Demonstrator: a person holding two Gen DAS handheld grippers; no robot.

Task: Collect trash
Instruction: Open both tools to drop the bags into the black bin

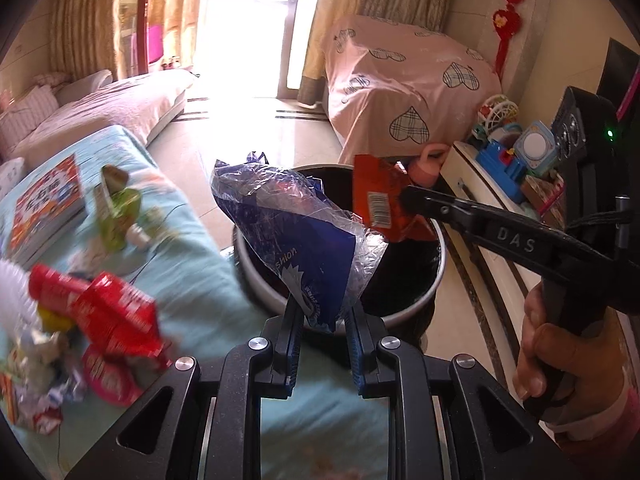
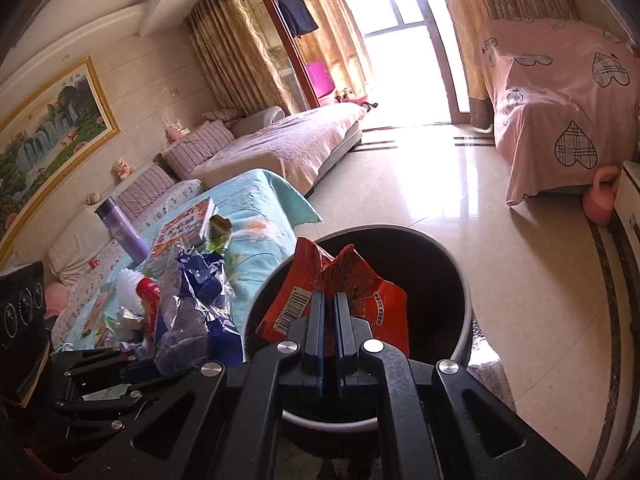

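Beside left claw [image 1: 322, 320]: right-view-hidden hand [image 1: 560, 360].

Bright living room, sun blasting through the balcony door [image 2: 404, 52] and glaring off the glossy tile floor [image 2: 460, 208]. Tan curtains [image 2: 224, 48] either side, a long sofa [image 2: 280, 144] with striped cushions along the wall, gold-framed landscape painting [image 2: 48, 128] above it, pink heart-print sheet [image 2: 560, 108] draped over some furniture
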